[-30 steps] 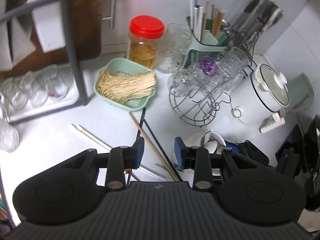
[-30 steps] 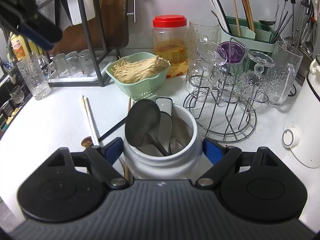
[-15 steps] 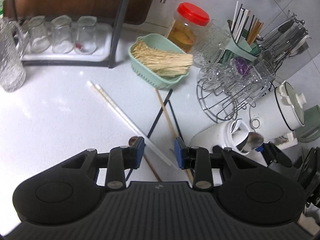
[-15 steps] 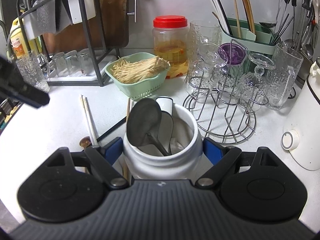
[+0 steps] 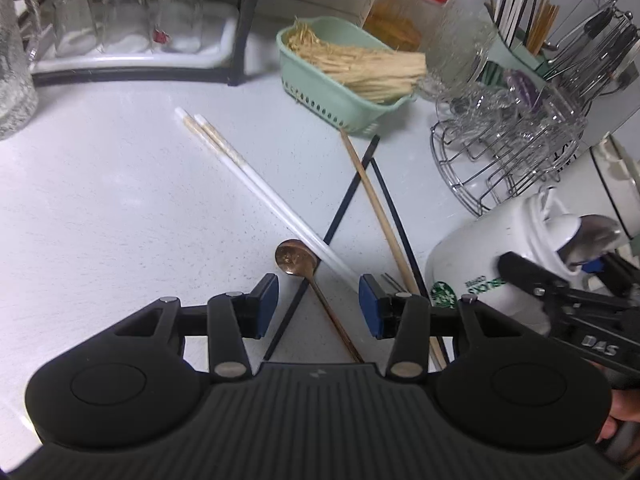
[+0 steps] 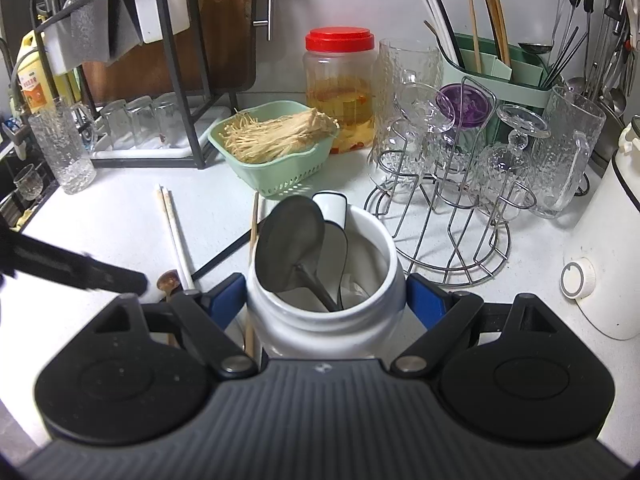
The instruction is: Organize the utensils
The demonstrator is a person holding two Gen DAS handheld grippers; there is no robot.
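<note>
On the white counter lie a copper spoon (image 5: 296,260), a pair of white chopsticks (image 5: 248,172), a wooden chopstick (image 5: 380,216) and two crossed black chopsticks (image 5: 348,196). My left gripper (image 5: 319,306) hovers low over them, its jaws opening. The spoon's handle and a black chopstick pass between the pads, which touch neither. My right gripper (image 6: 326,300) is shut on a white ceramic jar (image 6: 324,320), which holds a metal ladle (image 6: 290,240) and white spoons. In the left wrist view, that jar (image 5: 480,264) and the right gripper (image 5: 560,296) appear at the right.
A green basket of enoki mushrooms (image 5: 340,92) and a red-lidded jar (image 6: 340,92) stand behind the chopsticks. A wire rack of glasses (image 6: 452,184) and a green utensil holder (image 6: 500,76) are on the right. A dish rack with tumblers (image 5: 120,20) is at the back left.
My left gripper has dropped toward the counter, so the spoon and chopsticks now lie between its fingers, and its jaws have widened. The right gripper and jar have not moved.
</note>
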